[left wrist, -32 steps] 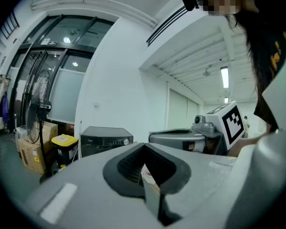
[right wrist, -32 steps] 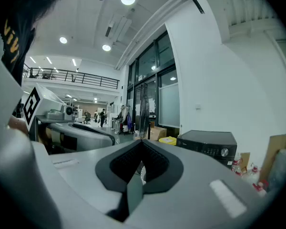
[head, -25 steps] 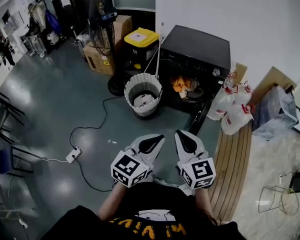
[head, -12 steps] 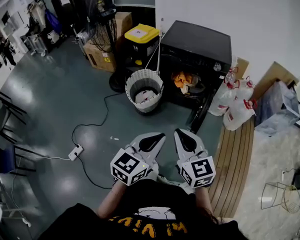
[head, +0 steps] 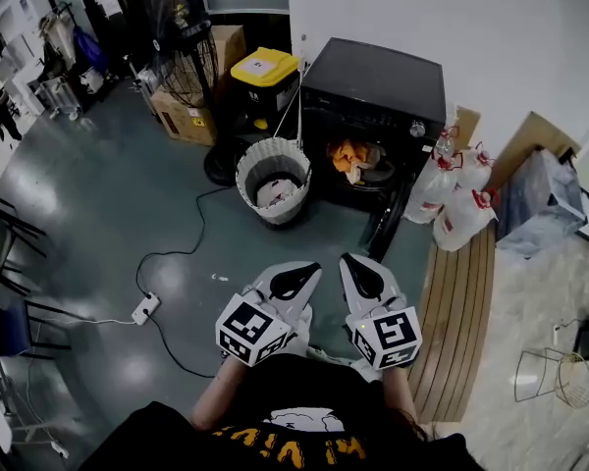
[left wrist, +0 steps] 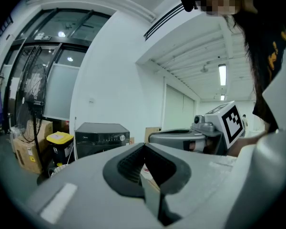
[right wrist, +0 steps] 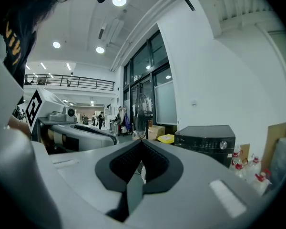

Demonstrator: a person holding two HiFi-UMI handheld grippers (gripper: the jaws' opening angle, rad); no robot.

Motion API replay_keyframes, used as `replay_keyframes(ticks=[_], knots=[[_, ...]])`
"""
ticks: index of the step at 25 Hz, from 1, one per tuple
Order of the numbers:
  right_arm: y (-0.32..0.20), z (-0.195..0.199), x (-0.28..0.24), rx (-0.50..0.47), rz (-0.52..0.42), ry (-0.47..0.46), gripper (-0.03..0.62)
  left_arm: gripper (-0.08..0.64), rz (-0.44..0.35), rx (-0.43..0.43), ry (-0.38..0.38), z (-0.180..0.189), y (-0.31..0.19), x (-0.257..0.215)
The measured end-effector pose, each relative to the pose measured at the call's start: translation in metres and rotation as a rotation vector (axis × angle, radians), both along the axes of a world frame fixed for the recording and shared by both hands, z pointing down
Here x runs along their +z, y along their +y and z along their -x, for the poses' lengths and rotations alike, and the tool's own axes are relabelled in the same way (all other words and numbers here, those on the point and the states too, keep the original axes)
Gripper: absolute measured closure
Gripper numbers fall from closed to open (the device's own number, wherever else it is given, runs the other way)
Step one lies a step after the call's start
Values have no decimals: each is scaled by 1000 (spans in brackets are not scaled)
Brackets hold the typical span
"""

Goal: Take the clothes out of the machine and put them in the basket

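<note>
My left hand-held gripper (head: 298,273) and right hand-held gripper (head: 359,269) are both closed on nothing, well apart from the machine (head: 373,81). The orange clothes (head: 350,155) lie in its open drum, nearer my right side. The basket (head: 247,170) stands just left of its door.

Pale grey rounded shells on left gripper (head: 304,273) and right gripper (head: 353,268); black ribbed lining round jaws. Behind jaws, white boxes with black square markers: left cube (head: 252,330), right cube (head: 388,337). Black shirt (head: 294,438), yellow lettering.
</note>
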State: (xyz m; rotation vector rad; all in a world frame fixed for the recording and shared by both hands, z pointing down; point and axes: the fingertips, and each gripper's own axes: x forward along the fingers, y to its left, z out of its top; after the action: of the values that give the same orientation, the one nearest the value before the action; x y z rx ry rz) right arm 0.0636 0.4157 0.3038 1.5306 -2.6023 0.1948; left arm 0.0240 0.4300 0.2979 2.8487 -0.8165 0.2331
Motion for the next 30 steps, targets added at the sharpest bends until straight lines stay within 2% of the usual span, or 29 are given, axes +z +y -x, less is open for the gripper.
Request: replay_keyframes(ticks=[9, 14, 25, 30], knots=[[-56, 2, 12, -8, 37, 0, 580, 560, 27, -15, 21, 5, -57, 9], [-104, 12, 21, -10, 63, -8, 578, 560, 42, -13, 7, 16, -106, 18], [-210, 45, 33, 11, 115, -48, 571, 560, 63, 25, -37, 45, -212, 29], [-246, 59, 39, 22, 146, -34, 563, 560, 67, 38, -16, 56, -253, 31]])
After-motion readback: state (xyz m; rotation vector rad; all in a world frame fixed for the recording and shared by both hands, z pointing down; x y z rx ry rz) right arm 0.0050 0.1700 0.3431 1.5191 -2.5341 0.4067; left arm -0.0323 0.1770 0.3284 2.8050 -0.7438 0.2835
